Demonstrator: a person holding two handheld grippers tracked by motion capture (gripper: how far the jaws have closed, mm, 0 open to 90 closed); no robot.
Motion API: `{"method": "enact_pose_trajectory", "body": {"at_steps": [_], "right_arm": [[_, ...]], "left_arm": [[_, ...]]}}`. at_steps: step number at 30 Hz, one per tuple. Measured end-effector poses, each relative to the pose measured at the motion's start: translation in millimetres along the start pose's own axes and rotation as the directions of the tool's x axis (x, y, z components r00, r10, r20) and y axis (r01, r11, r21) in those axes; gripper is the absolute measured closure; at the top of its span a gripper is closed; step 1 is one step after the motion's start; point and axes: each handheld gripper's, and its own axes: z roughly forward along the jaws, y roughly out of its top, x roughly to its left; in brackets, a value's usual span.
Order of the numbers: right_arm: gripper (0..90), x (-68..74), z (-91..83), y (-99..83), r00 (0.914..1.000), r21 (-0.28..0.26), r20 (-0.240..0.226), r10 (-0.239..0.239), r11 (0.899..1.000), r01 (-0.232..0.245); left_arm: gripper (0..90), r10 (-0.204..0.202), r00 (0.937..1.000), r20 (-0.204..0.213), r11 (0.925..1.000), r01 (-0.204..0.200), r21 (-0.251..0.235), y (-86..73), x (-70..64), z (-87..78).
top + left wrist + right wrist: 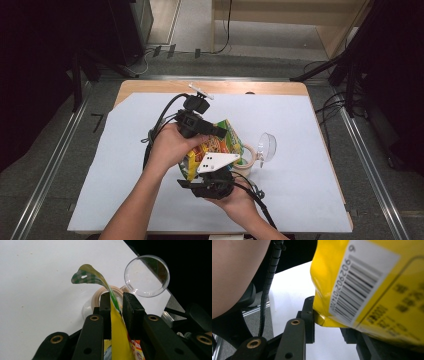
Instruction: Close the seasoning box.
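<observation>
Between our two hands the yellow packet (215, 147) hangs over the tabletop (300, 165) middle: left gripper (116, 305) fingers clamp its upper edge, right gripper (325, 320) fingers seemingly pinch the lower corner, its long axis running between them.
</observation>
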Motion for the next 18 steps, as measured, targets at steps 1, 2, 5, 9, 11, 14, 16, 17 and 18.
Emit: {"method": "enact_pose_trajectory", "body": {"at_steps": [1, 2, 5, 9, 11, 14, 16, 17, 18], "right_arm": [[70.3, 0.0, 0.0, -0.2, 1.0000, -0.001, 0.002, -0.001, 1.000, 0.001], [70.4, -0.2, 0.1, -0.2, 1.0000, -0.003, 0.001, -0.002, 1.000, 0.002], [70.8, -1.1, 0.2, -0.9, 1.0000, -0.004, 0.002, -0.003, 1.000, 0.003], [71.1, -2.0, -0.1, -1.2, 1.0000, -0.002, 0.005, 0.001, 1.000, -0.001], [71.0, -2.1, -0.4, -1.0, 1.0000, -0.002, 0.003, 0.004, 1.000, -0.004], [70.9, -1.3, -0.7, -0.4, 1.0000, -0.002, 0.000, 0.005, 1.000, -0.005], [70.9, -1.0, -0.5, -0.2, 1.0000, -0.002, -0.002, 0.004, 1.000, -0.004], [70.8, -0.5, -0.7, 0.1, 1.0000, 0.000, -0.001, 0.006, 1.000, -0.006], [70.7, -0.1, -0.9, 0.4, 1.0000, 0.000, -0.002, 0.005, 1.000, -0.005]], "left_arm": [[78.3, 0.004, 1.0000, 0.002, 1.0000, -0.004, 0.003, 0.1, -0.6, 0.0], [78.3, 0.003, 1.0000, 0.003, 1.0000, -0.003, 0.002, 0.1, -1.9, 0.2], [78.5, 0.023, 0.9997, 0.004, 0.9997, -0.023, 0.009, 0.1, -6.9, 0.9], [78.4, 0.027, 0.9996, 0.006, 0.9996, -0.027, 0.012, 0.5, -7.6, 2.4], [78.3, 0.014, 0.9999, 0.007, 0.9998, -0.015, 0.011, 0.6, -4.4, 2.4], [78.1, 0.009, 0.9999, 0.009, 0.9999, -0.009, 0.010, 0.6, -2.3, 1.8], [77.9, 0.006, 0.9999, 0.011, 0.9999, -0.006, 0.009, 0.5, -1.0, 1.6], [77.8, 0.007, 0.9999, 0.009, 0.9999, -0.007, 0.011, 0.7, -0.1, 1.2], [77.5, 0.004, 0.9999, 0.011, 0.9999, -0.004, 0.011, 0.7, 0.5, 0.9]]}}
